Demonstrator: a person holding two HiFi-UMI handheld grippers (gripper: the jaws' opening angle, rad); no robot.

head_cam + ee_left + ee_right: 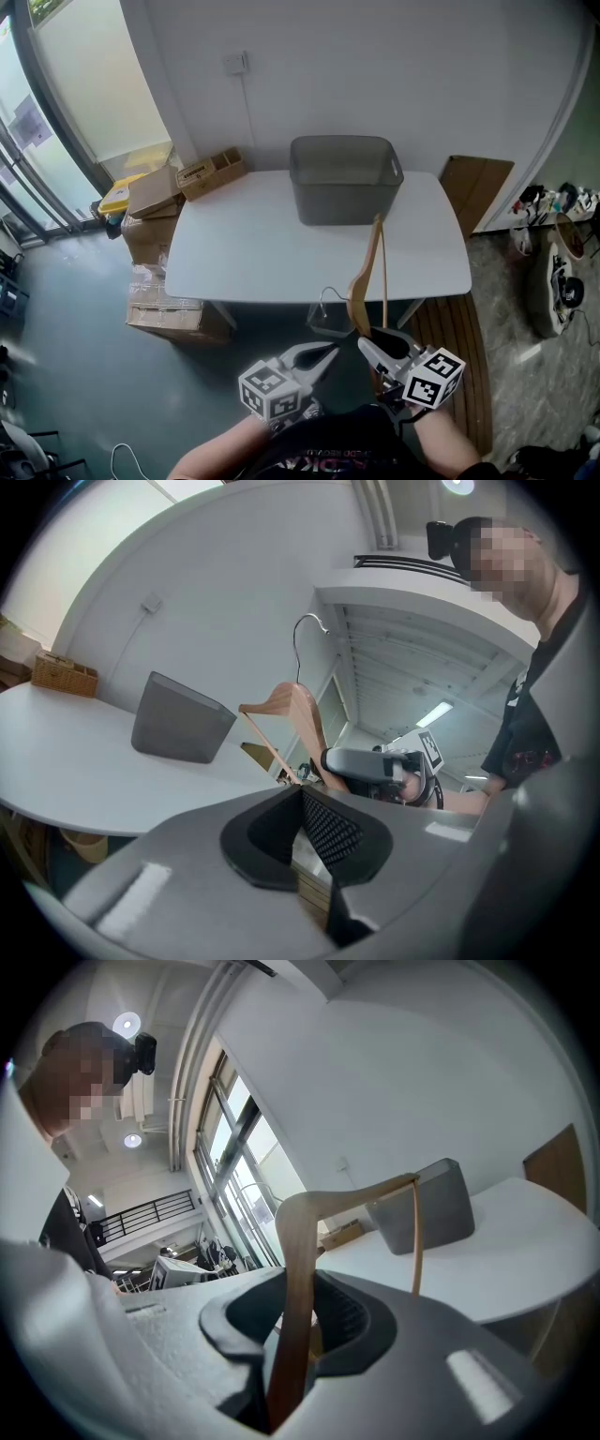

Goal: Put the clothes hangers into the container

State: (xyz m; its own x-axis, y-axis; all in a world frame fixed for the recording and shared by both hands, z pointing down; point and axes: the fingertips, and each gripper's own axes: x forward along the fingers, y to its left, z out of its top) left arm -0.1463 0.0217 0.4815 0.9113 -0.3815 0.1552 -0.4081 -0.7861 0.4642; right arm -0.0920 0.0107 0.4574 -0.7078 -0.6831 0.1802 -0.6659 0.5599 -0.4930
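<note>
Starting at the left of the head view: a stack of cardboard boxes (155,202) sits on the floor at about 9 o'clock from the white table (262,258). A little wicker organizer (211,172) is on the table's 10 o'clock corner. The grey container (342,202) stands upright at the table's 12 o'clock edge, right against the wall. Further right, a wooden board (473,187) leans on the wall at roughly 2 o'clock from the table.

Both grippers are off the table at its 6 o'clock side, so the near edge and a stretch of tabletop lie between them and the container.

The left gripper (328,351) has its jaws together with nothing in them. Its own view (300,794) shows the pads meeting at the tips. It points toward 12, roughly level, with the forearm coming in from the bottom of the frame.

Just beside it, at its 3 o'clock, the right gripper (368,341) is clamped on one arm of the wooden clothes hanger (366,272). In its own view (300,1286) the wood (295,1241) runs straight up between the pads. The hanger stands up toward 12 and overlaps the table's near edge, and its metal hook (323,300) sticks out toward 9. It's well short of the container.
</note>
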